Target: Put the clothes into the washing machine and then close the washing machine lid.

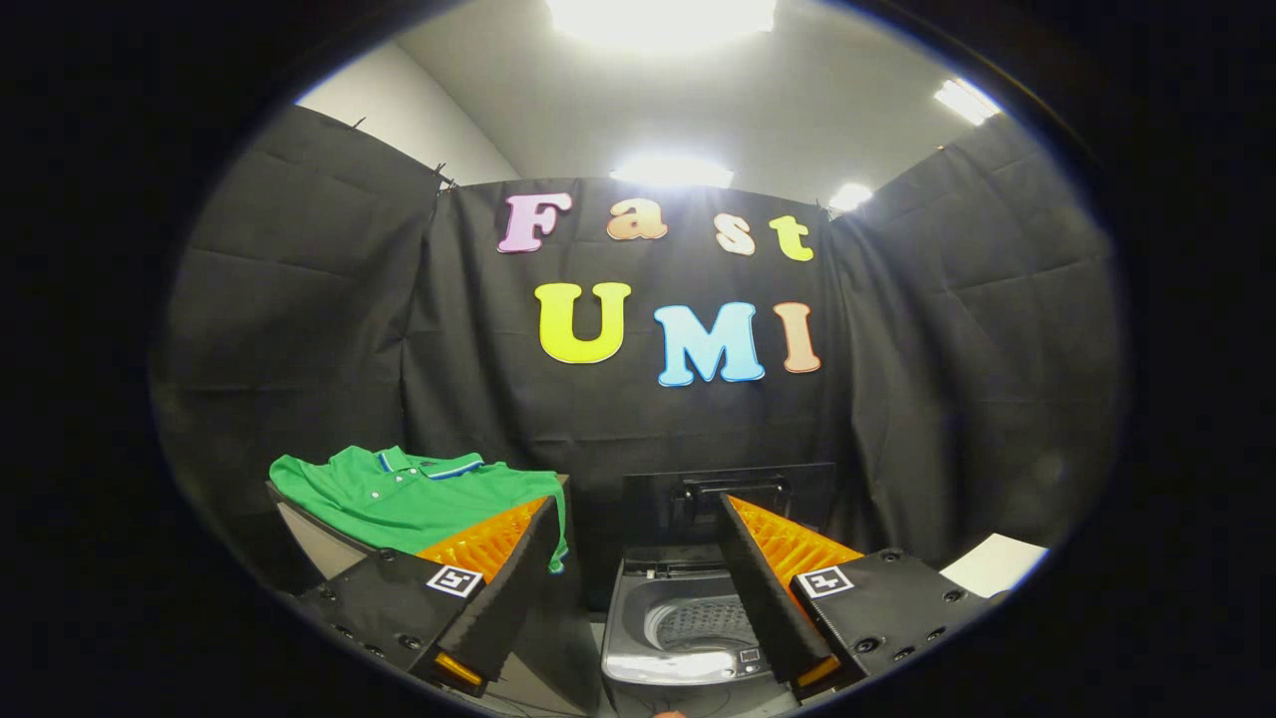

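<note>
Gripper [638, 504] fingers spread wide apart, holding nothing. Green polo shirt [414, 494] lies folded flat on a low stand [319, 543], beyond the left finger [503, 563] and partly hidden by it. Washing machine [688, 618] sits just beside the stand, ahead between the fingers, lid [728, 499] raised upright at its back edge, drum [703, 623] open

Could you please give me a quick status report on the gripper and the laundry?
Gripper open, holding nothing. Green polo shirt lying on a stand beyond the left finger. Washing machine ahead, lid up, drum visible. Nothing between fingers and shirt.
</note>
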